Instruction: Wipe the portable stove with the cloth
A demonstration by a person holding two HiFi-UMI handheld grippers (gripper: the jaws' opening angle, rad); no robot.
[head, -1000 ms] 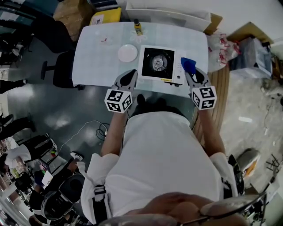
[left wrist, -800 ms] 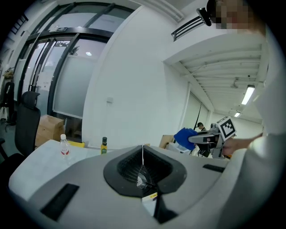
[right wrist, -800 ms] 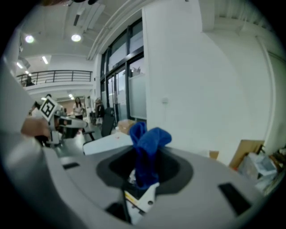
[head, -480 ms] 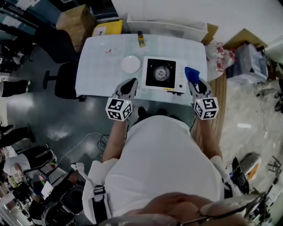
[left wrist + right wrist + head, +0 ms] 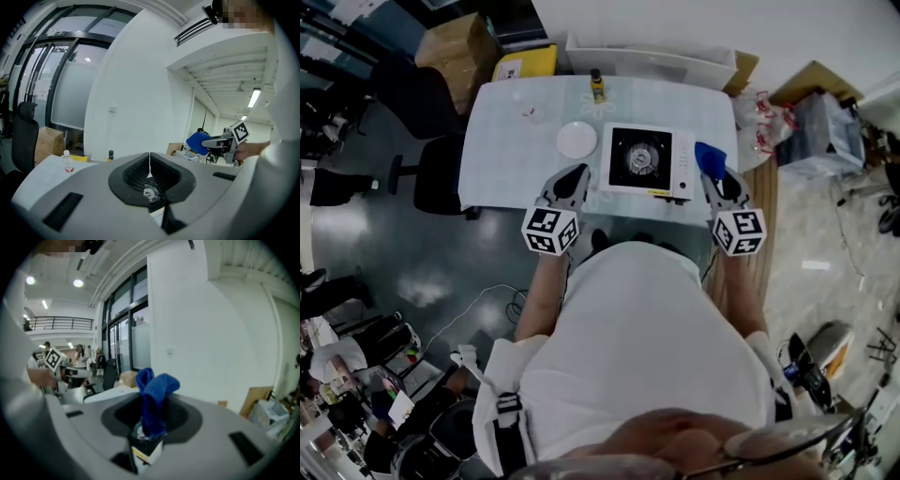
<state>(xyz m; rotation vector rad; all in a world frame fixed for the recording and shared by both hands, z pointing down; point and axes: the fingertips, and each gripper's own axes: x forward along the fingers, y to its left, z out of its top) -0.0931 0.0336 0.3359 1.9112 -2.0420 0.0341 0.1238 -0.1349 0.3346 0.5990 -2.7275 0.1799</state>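
The portable stove, white with a black top and a round burner, sits on the pale table in the head view. My right gripper is at the stove's right end, shut on a blue cloth that sticks up from its jaws. My left gripper hovers at the table's near edge, left of the stove, with jaws shut and nothing held. The left gripper view also catches the right gripper with the cloth.
A white plate lies left of the stove. A small bottle stands at the table's far edge. Black chairs stand left of the table, cardboard boxes behind it, and clutter to the right.
Both grippers have stayed near the table's front edge. The head view has shifted slightly, so the table and stove sit a little lower and further right in it.
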